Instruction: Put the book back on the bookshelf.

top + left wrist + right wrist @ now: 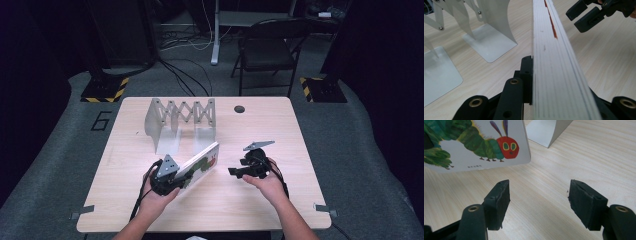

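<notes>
A white board book (202, 165) with a green caterpillar on its cover is held off the table, tilted. My left gripper (167, 181) is shut on its near end. In the left gripper view the book's page edge (556, 62) runs straight up between the jaws, pressed by the left finger (526, 75). The cover's caterpillar with its red head (509, 146) is at the top left of the right gripper view. My right gripper (239, 171) hovers to the right of the book, open, with bare table between its pads (499, 200).
A white expandable metal book rack (180, 122) stands on the wooden table (240, 200) behind the book; its base plates (489, 42) lie left of the book. A cable hole (239, 108) is near the far edge. A chair (270, 47) stands beyond.
</notes>
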`<state>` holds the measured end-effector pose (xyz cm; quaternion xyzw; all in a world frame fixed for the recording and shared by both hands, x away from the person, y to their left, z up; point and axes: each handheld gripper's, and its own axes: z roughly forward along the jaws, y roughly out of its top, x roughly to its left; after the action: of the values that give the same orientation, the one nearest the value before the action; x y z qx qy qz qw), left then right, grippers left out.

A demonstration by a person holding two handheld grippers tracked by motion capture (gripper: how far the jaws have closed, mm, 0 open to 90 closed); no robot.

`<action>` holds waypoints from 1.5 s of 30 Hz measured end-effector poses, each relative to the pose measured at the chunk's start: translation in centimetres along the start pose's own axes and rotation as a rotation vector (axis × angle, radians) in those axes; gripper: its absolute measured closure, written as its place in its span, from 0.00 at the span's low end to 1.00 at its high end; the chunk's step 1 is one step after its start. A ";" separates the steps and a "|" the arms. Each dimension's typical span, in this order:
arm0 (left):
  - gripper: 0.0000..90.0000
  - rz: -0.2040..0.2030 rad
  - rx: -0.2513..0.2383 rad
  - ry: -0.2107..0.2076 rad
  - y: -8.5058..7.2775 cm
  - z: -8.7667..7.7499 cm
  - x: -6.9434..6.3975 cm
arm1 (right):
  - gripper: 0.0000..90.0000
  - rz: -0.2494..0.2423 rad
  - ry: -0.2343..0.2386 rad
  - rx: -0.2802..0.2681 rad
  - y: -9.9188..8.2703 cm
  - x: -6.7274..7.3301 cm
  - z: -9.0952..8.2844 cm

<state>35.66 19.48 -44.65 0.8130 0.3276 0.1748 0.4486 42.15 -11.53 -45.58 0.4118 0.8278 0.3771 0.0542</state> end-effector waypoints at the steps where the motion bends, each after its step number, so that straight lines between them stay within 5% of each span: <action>1: 0.84 0.000 0.000 0.000 0.0 0.0 0.0 | 0.37 -0.001 0.000 0.000 0.0 0.0 0.0; 22: 0.84 -0.039 -0.037 0.083 0.0 -2.2 2.6 | 0.37 0.007 0.004 -0.001 0.0 0.0 -0.1; 45: 0.84 -0.128 -0.089 0.180 -0.5 -4.4 5.3 | 0.37 0.007 0.003 0.001 0.0 -0.1 0.0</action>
<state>36.79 26.03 -42.77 0.7507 0.4095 0.2327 0.4632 42.19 -11.59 -45.59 0.4141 0.8267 0.3776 0.0512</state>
